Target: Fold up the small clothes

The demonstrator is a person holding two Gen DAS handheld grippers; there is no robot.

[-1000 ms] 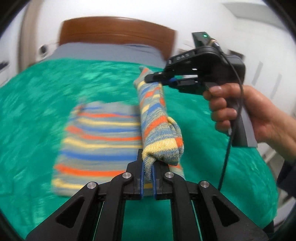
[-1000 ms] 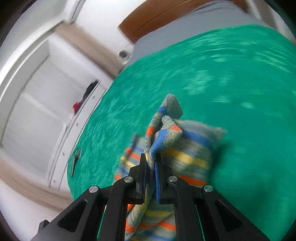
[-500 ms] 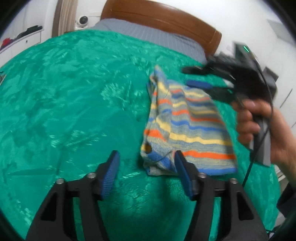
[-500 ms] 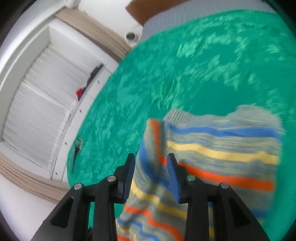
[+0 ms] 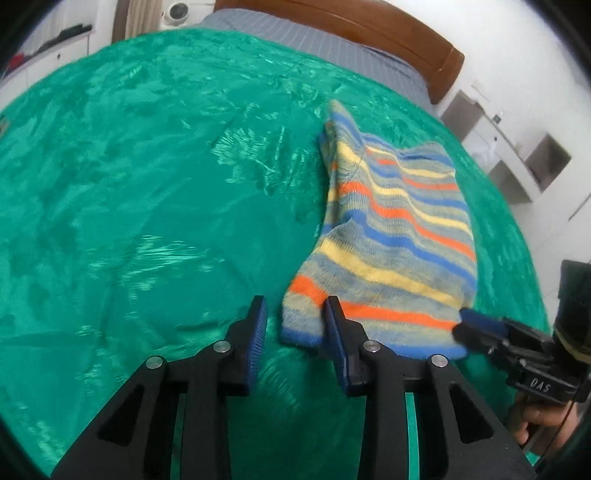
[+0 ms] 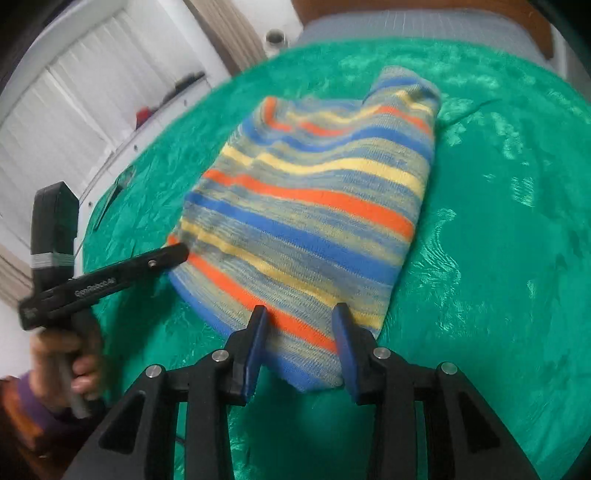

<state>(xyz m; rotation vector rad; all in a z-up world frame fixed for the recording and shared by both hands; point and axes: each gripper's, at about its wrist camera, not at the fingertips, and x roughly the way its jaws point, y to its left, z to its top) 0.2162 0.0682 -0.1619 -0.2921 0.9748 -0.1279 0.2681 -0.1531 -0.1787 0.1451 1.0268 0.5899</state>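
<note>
One striped knit garment (image 5: 391, 236) lay on the green bedspread (image 5: 147, 184), doubled over into a compact wedge with its layers stacked but the far corner rumpled and poking out. The fold looked largely done; squaring that corner or one more tuck seemed to be what was left. Two grippers sat at its near edge: the left gripper (image 5: 295, 328) with jaws spread and empty at one corner, the right gripper (image 6: 299, 332) likewise released, straddling the hem without pinching it. One wooden headboard (image 5: 369, 26) stood beyond.
</note>
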